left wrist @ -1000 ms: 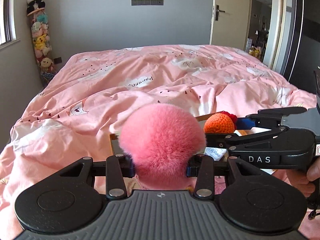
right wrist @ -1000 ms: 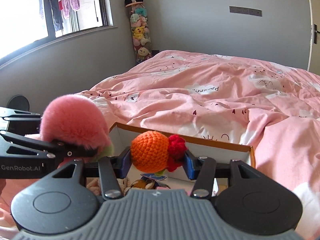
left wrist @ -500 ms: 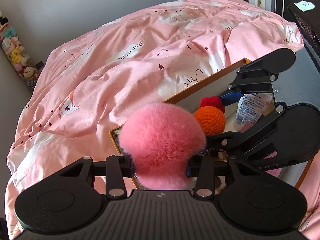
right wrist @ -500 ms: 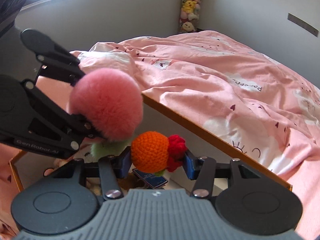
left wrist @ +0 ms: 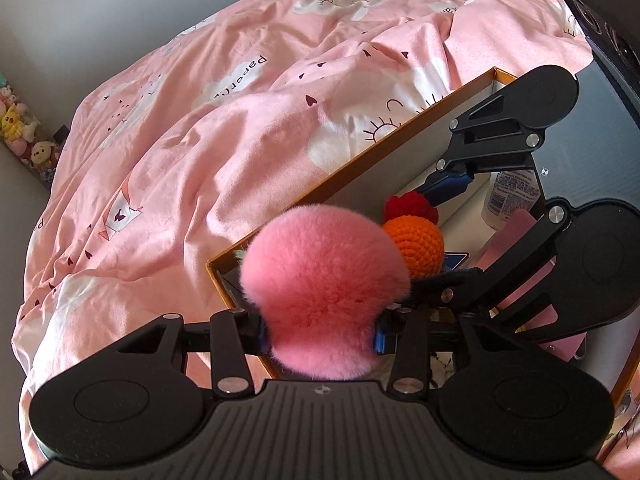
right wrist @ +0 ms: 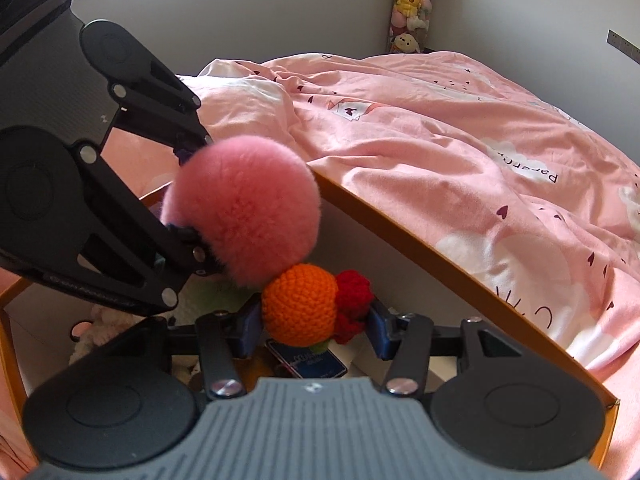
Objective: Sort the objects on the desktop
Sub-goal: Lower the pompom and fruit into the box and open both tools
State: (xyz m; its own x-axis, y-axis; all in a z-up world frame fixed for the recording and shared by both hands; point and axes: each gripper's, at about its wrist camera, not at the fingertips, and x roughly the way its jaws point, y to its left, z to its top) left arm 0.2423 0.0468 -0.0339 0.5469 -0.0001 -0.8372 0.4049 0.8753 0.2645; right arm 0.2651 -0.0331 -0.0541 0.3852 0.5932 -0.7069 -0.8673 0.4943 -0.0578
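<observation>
Pompom (left wrist: 324, 292): round, fluffy pink | ball (right wrist: 300, 304): crocheted orange | box (right wrist: 400, 236): cardboard

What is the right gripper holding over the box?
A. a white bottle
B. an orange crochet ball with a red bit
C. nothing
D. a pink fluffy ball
B: the right gripper has the orange crochet ball between its fingers, above the box, while the pink fluffy ball sits in the left gripper, whose jaws are opening.
</observation>
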